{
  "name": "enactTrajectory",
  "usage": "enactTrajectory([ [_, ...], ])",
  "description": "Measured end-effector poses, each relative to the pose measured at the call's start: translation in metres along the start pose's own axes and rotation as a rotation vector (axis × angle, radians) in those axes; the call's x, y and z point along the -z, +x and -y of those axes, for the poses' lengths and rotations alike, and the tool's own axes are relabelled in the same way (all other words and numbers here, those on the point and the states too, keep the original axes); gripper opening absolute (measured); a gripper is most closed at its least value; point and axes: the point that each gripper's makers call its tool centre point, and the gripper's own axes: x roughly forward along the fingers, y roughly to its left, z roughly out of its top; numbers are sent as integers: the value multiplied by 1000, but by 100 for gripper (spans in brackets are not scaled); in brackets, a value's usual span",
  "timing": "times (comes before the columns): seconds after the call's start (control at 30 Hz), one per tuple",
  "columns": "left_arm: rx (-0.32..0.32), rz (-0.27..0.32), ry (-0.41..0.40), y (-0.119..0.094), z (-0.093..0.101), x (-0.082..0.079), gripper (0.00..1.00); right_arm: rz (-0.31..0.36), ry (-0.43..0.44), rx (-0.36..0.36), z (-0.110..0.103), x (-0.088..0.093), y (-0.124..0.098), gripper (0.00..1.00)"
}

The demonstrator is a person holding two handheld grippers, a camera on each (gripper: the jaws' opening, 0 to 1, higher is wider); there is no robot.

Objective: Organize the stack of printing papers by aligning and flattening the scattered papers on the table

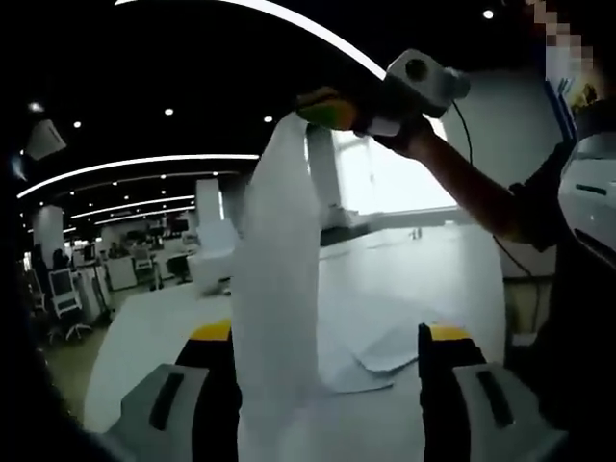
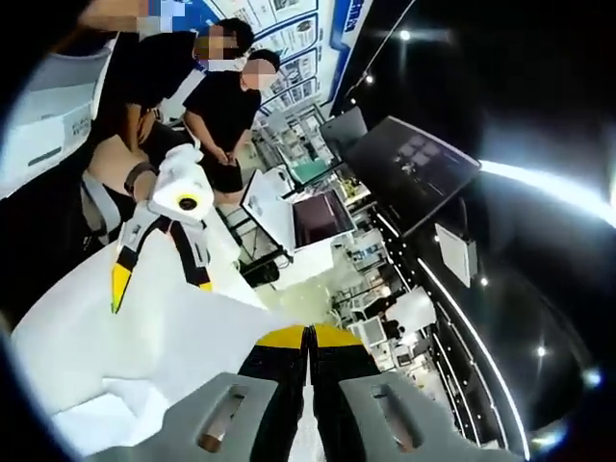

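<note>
A white sheet of paper (image 1: 279, 269) hangs upright in the air, and my right gripper (image 1: 327, 108) is shut on its top edge. The sheet drops down between the jaws of my left gripper (image 1: 327, 332), which stand wide open, closer to the left jaw. Behind it, several loose sheets (image 1: 385, 351) lie overlapping and askew on the white table (image 1: 144, 337). In the right gripper view my right gripper (image 2: 308, 332) has its yellow-tipped jaws pressed together, the sheet (image 2: 164, 337) spreads out lower left, and the left gripper (image 2: 162, 287) is open over it.
A person's forearm (image 1: 472, 188) reaches in from the right, holding the right gripper. Two people (image 2: 226, 106) stand beyond the table. Monitors and desks (image 2: 318, 217) are behind it, and office chairs (image 1: 63, 298) stand off the far left edge.
</note>
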Motion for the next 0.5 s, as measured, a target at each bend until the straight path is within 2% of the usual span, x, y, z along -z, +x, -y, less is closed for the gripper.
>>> enactTrajectory([
  [0.2, 5, 0, 6, 0, 3, -2, 77, 11, -46, 14, 0, -10, 2, 0],
  [0.3, 6, 2, 3, -1, 5, -2, 77, 36, -47, 22, 3, -20, -1, 0],
  [0.5, -2, -11, 17, -3, 6, 2, 78, 42, -71, 21, 3, -25, 5, 0],
])
